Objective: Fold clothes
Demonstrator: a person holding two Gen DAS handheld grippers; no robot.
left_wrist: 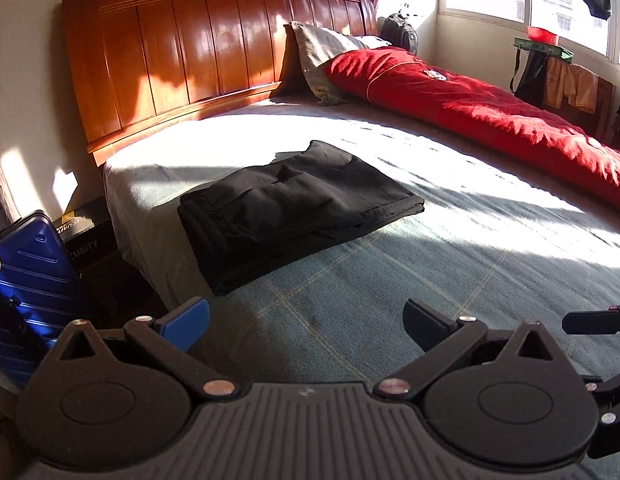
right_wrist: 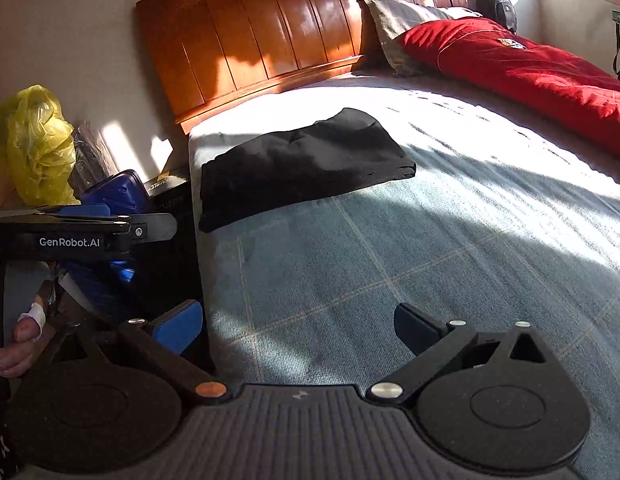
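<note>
Both sets of fingers spread, empty; black garment [left_wrist: 297,208] lies folded ahead of left gripper [left_wrist: 305,322] and right gripper [right_wrist: 297,326] — square its edges, keep the stack flat.

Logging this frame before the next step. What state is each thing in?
Black garment: folded, flat on the bed.
Left gripper: open, empty, over the sheet.
Right gripper: open, empty, near the bed's edge.
Red quilt: bunched along the far side.
Pillow: propped against the headboard.
Blue suitcase: shut, beside the bed.
</note>
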